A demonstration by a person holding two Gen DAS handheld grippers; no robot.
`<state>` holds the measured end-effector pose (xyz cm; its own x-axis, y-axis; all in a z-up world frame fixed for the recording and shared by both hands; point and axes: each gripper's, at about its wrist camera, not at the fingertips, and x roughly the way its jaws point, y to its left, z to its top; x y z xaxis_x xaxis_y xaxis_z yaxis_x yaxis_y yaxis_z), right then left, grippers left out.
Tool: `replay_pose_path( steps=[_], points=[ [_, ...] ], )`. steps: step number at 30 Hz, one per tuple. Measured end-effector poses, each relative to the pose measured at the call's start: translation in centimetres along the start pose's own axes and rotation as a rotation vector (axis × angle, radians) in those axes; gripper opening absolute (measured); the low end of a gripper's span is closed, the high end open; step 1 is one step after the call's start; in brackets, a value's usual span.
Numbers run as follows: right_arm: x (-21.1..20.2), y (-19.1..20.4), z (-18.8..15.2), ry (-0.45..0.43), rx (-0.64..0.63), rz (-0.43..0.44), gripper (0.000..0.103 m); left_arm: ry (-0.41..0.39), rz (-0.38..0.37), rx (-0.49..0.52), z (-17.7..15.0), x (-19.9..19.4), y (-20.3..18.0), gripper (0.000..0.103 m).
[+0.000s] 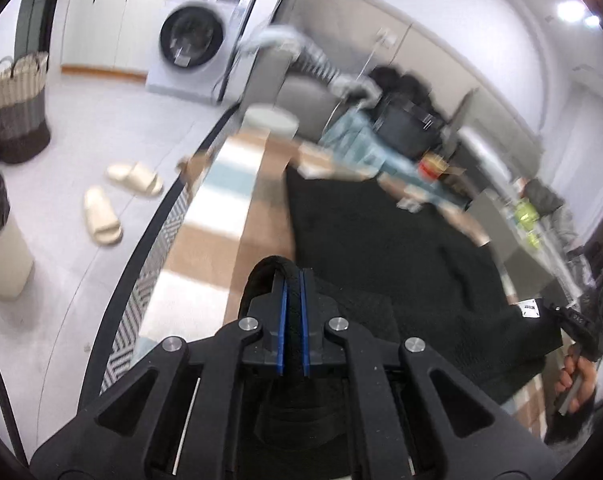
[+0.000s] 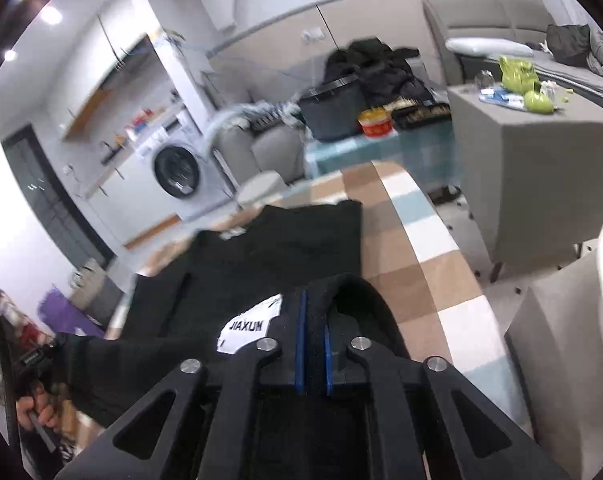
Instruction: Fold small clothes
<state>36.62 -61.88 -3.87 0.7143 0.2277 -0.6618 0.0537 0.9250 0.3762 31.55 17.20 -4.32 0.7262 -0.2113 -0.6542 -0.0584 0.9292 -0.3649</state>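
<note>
A black garment (image 1: 401,248) lies spread on the checked tablecloth (image 1: 205,216). My left gripper (image 1: 294,280) is shut on a fold of its near edge, the cloth looping over the blue pads. In the right wrist view the same black garment (image 2: 269,248) has a white label (image 2: 249,326) reading JIAXUN. My right gripper (image 2: 314,300) is shut on another fold of the near edge. The right gripper also shows in the left wrist view (image 1: 581,324), holding the garment's corner. The left gripper shows in the right wrist view (image 2: 41,360) at the far left.
A white round stool (image 1: 271,118) stands past the table's far end. A dark bin (image 2: 333,112) piled with dark clothes, a red tub (image 2: 375,124) and a grey cabinet (image 2: 533,176) stand beyond. A washing machine (image 1: 197,40), a laundry basket (image 1: 19,108) and slippers (image 1: 117,196) are on the floor to the left.
</note>
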Motion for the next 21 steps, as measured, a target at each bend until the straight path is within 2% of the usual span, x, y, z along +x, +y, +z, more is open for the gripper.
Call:
replay_pose_path(
  steps=[2,4,6,7,8,10,11,12,14,16,21],
  points=[
    [1.7,-0.8,-0.6,0.110,0.000,-0.055,0.037,0.074,0.029,-0.008,-0.6,1.7,0.3,0.006],
    [1.6,-1.8,-1.7,0.148,0.025,-0.054,0.041,0.102,0.043,0.015,-1.6,2.2,0.4,0.019],
    [0.6,-2.9,-3.1,0.154,0.021,-0.087,0.050,0.126,0.025,0.018,-2.8,2.3,0.4,0.049],
    [0.3,-3.5,-3.7,0.156,0.027,-0.105,0.062,0.133,0.020,0.022,-3.3,2.7,0.4,0.051],
    [0.2,-3.9,-4.2,0.159,0.034,-0.101,0.067,0.141,0.020,0.032,-3.7,3.0,0.2,0.051],
    [0.7,-4.5,-5.1,0.192,0.049,-0.055,0.067,0.153,0.027,0.074,-4.5,3.7,-0.6,0.050],
    [1.1,-4.4,-5.4,0.206,0.047,-0.030,0.066,0.152,0.029,0.096,-4.8,4.0,-1.0,0.043],
    [1.4,-4.0,-5.7,0.212,0.026,-0.015,0.065,0.155,0.035,0.127,-5.2,4.3,-1.5,0.031],
    [1.9,-3.1,-6.1,0.221,-0.026,-0.009,0.052,0.170,0.065,0.166,-5.7,4.7,-2.2,0.022],
    [2.5,-2.4,-6.5,0.242,-0.072,-0.014,0.041,0.185,0.068,0.179,-6.2,4.9,-2.3,0.020],
    [2.7,-1.8,-6.7,0.283,-0.127,-0.017,0.033,0.195,0.077,0.251,-7.6,4.0,-3.1,0.020]
  ],
)
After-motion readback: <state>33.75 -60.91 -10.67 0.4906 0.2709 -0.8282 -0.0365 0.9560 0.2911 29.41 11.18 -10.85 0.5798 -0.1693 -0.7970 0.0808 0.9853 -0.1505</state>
